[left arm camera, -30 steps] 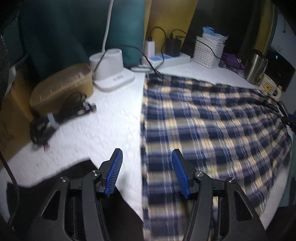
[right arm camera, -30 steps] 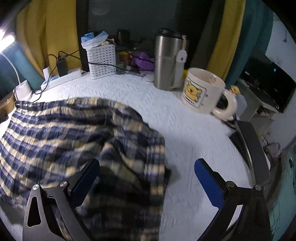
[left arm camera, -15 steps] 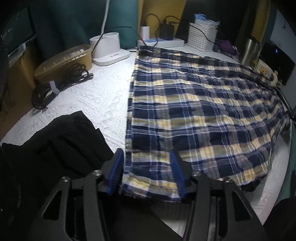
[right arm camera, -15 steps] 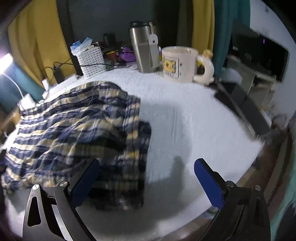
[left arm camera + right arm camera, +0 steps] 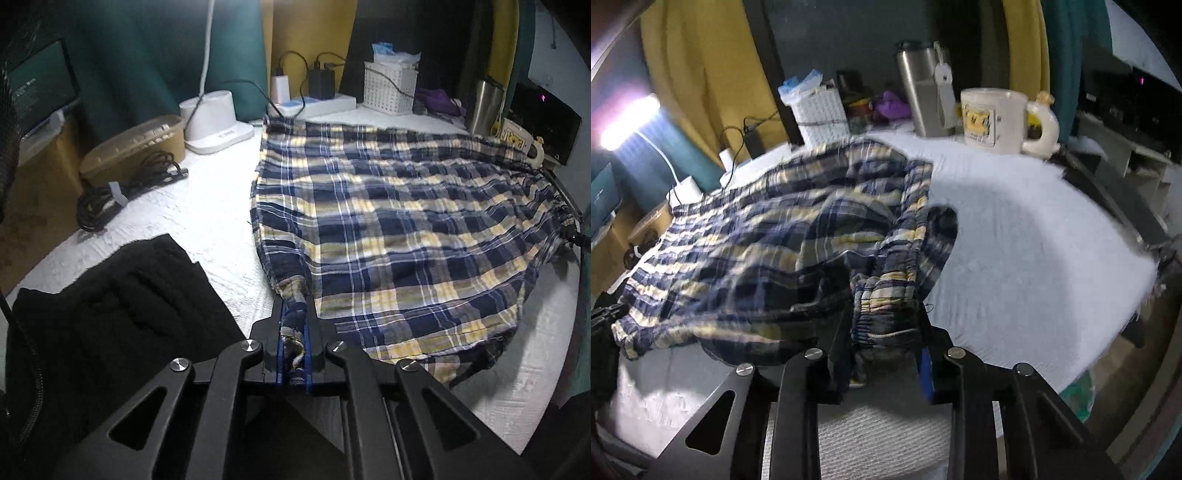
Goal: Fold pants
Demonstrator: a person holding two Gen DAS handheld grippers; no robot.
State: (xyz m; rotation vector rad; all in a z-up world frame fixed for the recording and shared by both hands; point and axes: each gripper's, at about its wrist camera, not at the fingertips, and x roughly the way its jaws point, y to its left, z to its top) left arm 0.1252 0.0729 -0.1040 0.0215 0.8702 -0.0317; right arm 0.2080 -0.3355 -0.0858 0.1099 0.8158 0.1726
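From the left wrist, the left tongs have just closed, clamping a thin hem corner of the plaid pants spread across the white worktop; so little cloth may slip free. From the right wrist, the right tongs have just closed around the bunched waistband; uneven lifting could skew the fold.

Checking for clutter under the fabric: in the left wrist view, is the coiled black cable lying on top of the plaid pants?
No, the black cable lies on the white cover apart from the plaid pants.

White table, plaid pants, mug
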